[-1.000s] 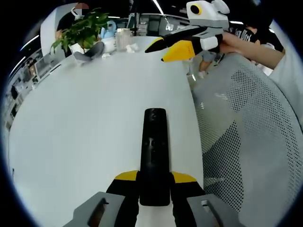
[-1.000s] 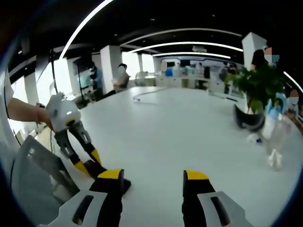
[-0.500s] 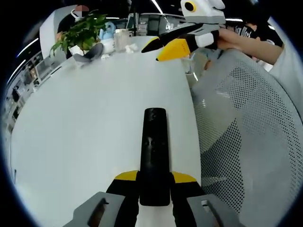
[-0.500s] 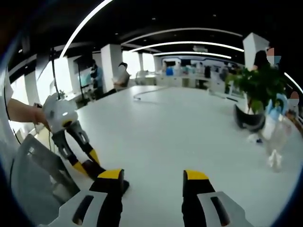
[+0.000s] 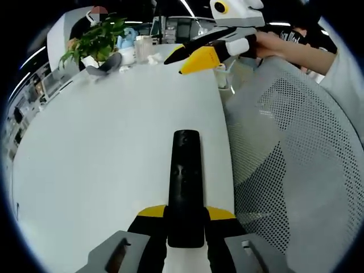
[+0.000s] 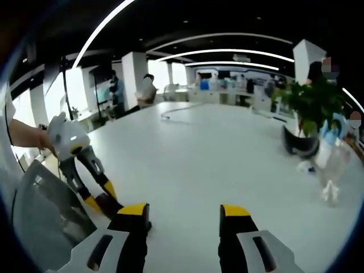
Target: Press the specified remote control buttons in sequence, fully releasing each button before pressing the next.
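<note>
In the left gripper view, the left gripper (image 5: 185,219) clamps its yellow-tipped black jaws on the near end of a slim black remote control (image 5: 185,182), which lies lengthwise on a broad white table (image 5: 102,153) and points away from the camera. The remote sits close to the table's edge, just beside a white mesh office chair back (image 5: 296,170). Above and beyond it, the right gripper (image 5: 187,57), white-bodied with black arms and yellow tips, hangs in the air well apart from the remote, held by a person's hand (image 5: 267,42) reaching over the chair. At the far end of the table stand a green potted plant (image 5: 96,40), a grey curved object (image 5: 105,63) and a clear cup (image 5: 145,46).

In the right gripper view, the right gripper (image 6: 185,213) holds its two yellow-tipped jaws spread wide apart over the bare white table (image 6: 216,153), nothing between them. To the left, the left gripper (image 6: 96,196) reaches down with its tips at the dark end of the remote control (image 6: 111,202), partly hidden behind the right gripper's nearer jaw. A person's forearm (image 6: 23,133) leads to it above the mesh chair back (image 6: 45,222). At the right side stand the potted plant (image 6: 313,102) and a dark curved object (image 6: 298,145), with an open-plan office in the background.
</note>
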`<state>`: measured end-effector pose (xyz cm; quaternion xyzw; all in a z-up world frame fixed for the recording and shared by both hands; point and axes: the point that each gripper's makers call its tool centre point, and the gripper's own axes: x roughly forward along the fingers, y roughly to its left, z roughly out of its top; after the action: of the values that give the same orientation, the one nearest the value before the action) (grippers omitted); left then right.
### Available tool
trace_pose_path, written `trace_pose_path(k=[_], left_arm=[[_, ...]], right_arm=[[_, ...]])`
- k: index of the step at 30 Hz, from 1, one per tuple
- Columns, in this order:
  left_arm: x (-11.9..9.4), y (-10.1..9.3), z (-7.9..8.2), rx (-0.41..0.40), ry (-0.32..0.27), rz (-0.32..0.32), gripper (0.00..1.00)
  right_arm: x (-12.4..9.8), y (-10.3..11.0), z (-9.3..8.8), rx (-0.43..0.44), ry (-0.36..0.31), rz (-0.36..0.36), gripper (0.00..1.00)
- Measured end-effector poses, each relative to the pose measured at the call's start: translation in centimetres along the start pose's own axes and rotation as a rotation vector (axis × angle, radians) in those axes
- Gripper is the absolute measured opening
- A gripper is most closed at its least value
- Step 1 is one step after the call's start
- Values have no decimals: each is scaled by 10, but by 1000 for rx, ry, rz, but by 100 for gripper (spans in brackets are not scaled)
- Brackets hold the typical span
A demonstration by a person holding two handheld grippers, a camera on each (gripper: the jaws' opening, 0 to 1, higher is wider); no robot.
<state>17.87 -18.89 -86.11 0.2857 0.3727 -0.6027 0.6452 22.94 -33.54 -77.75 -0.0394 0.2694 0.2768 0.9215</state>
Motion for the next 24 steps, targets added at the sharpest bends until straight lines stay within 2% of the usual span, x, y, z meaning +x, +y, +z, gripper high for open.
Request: trace_pose_path(k=[12,24], left_arm=[[0,-5,-1,18,14,8,24],[0,-10,-2,9,5,10,24]], right_arm=[[0,1,0,-2,4,5,47],[1,2,-2,-11,14,13,47]])
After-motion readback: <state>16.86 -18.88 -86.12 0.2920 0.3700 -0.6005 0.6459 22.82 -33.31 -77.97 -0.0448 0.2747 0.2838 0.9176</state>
